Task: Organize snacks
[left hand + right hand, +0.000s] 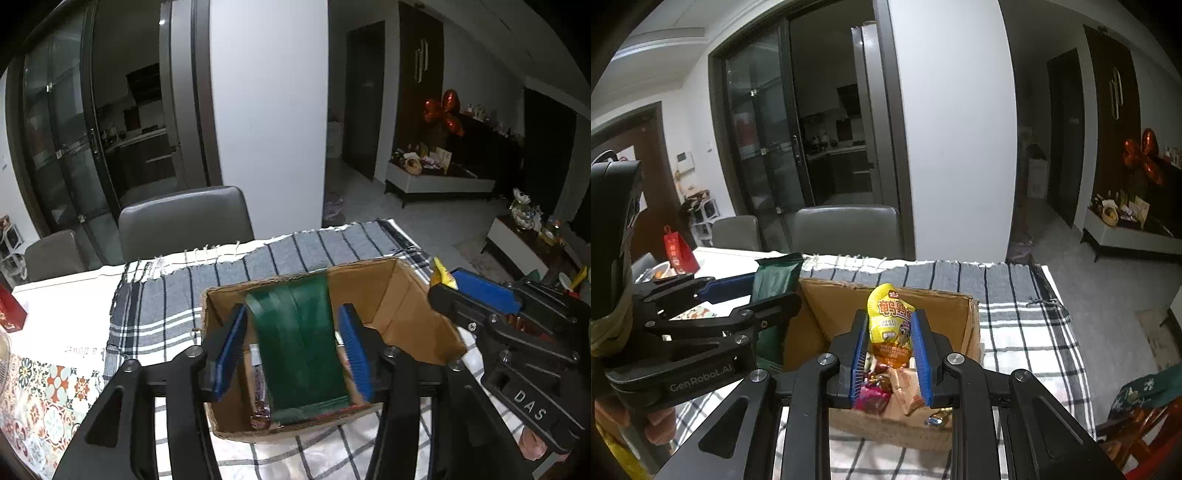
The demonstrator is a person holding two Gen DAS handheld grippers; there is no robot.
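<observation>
The left gripper (pixel 295 350) clamps a dark green packet (pixel 299 350) above the open cardboard box (pixel 402 295), which sits on the checked cloth (pixel 166 310). Just to its right, the right gripper (pixel 890 347) pinches a yellow snack pouch (pixel 891 325) upright over small wrapped snacks (pixel 886 391) lying inside the box
</observation>
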